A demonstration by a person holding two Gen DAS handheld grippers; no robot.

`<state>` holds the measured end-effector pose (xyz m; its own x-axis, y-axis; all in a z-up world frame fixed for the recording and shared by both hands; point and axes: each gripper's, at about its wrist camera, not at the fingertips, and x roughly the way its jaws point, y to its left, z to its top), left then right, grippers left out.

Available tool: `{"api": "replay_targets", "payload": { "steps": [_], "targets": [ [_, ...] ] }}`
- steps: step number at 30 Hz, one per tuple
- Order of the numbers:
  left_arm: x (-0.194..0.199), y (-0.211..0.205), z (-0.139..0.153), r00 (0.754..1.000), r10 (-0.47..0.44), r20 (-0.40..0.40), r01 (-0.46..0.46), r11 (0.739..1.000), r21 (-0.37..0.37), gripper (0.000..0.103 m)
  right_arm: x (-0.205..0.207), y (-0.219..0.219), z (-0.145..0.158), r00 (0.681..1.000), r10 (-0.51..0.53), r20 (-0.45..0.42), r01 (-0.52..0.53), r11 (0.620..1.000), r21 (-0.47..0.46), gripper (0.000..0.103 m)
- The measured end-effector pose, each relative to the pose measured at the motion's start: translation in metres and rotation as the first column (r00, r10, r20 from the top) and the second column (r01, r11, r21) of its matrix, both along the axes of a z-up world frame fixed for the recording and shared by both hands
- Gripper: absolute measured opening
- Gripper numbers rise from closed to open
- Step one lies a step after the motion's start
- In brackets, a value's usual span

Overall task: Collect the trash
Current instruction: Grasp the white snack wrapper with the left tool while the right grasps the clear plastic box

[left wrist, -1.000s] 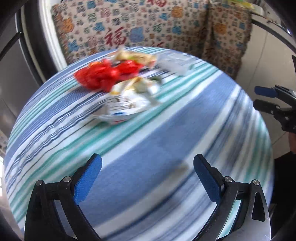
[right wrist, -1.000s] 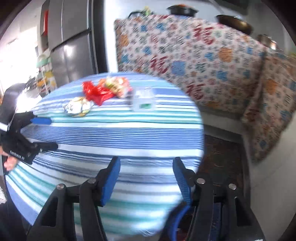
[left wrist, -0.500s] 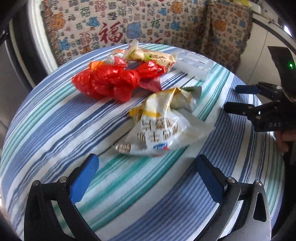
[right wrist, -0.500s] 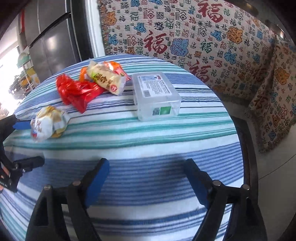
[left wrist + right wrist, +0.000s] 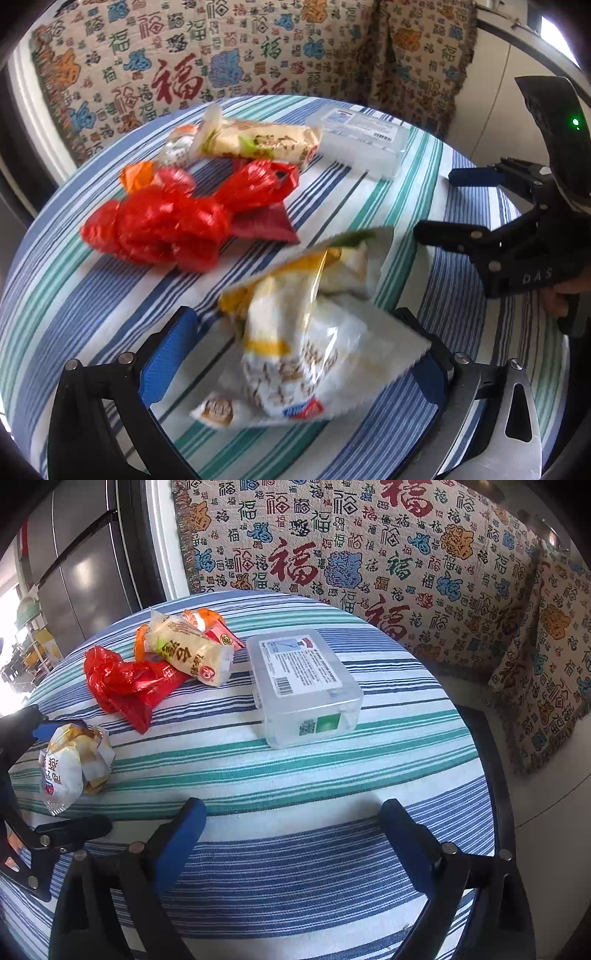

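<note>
We find the crumpled white-and-yellow snack wrapper [image 5: 295, 332] lying on the striped tablecloth [image 5: 295, 775] near the table's left edge, between the spread blue fingers of the left gripper [image 5: 295, 354], not pinched. Beyond it lie the red plastic bag [image 5: 173, 225], the cream snack packet [image 5: 258, 142] and the clear plastic box [image 5: 303, 686]. The right gripper [image 5: 291, 834] hangs spread above the near edge, empty.

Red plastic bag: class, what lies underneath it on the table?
Under the red plastic bag a flat dark red wrapper sticks out, on the striped tablecloth. Whatever else it covers is hidden.
</note>
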<state>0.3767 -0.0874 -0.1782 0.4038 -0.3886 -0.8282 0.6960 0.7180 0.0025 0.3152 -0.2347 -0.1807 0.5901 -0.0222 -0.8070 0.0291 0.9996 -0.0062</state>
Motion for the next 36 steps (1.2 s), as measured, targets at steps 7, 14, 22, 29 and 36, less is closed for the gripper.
{"api": "replay_targets", "payload": {
  "steps": [7, 14, 22, 29, 36],
  "targets": [
    [-0.007, -0.015, 0.006, 0.999, -0.009, 0.049, 0.011, 0.999, -0.032, 0.073, 0.002, -0.004, -0.001, 1.000, 0.017, -0.001, -0.017, 1.000, 0.006, 0.098],
    [-0.031, 0.011, 0.013, 0.984, 0.166, 0.071, -0.164, 0.986, -0.036, 0.065, 0.042, -0.013, -0.002, 0.997, 0.075, -0.006, -0.075, 0.997, 0.003, 0.098],
    [-0.038, 0.097, 0.018, 0.870, 0.490, 0.059, -0.487, 0.872, -0.059, 0.064, 0.071, -0.019, 0.004, 0.997, 0.073, 0.020, -0.074, 0.997, 0.009, 0.063],
    [-0.028, 0.133, 0.010, 0.810, 0.587, 0.018, -0.584, 0.808, -0.078, 0.078, 0.014, 0.015, 0.013, 0.987, 0.160, 0.005, -0.160, 0.986, 0.042, 0.064],
    [-0.023, 0.129, -0.001, 0.815, 0.580, 0.018, -0.580, 0.815, -0.006, 0.103, 0.001, 0.030, 0.010, 0.990, 0.137, 0.024, -0.138, 0.990, 0.005, 0.074]
  ]
}}
